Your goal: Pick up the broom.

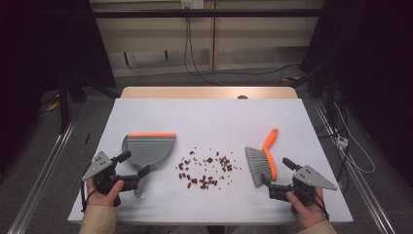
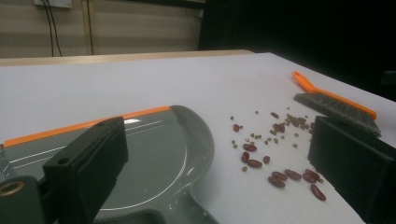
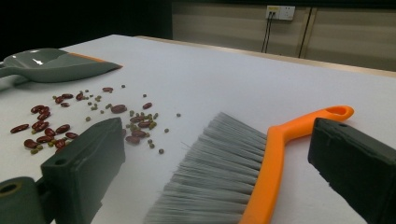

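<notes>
1. Left gripper hovering with jaws spread wide, gripping nothing, just over the handle end of one grey dustpan with an orange lip.
2. Right gripper hovering likewise released, jaws either side of one hand brush, grey bristles, curved orange handle.
3. Lying between dustpan and brush: a scatter of dark red beans and smaller greenish ones, too many for counting, on the white table.

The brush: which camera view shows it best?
The right gripper view: the brush lies close, grey bristles and orange handle sharp. The high view shows it whole but small, right of the beans. The left gripper view shows it far off.
</notes>
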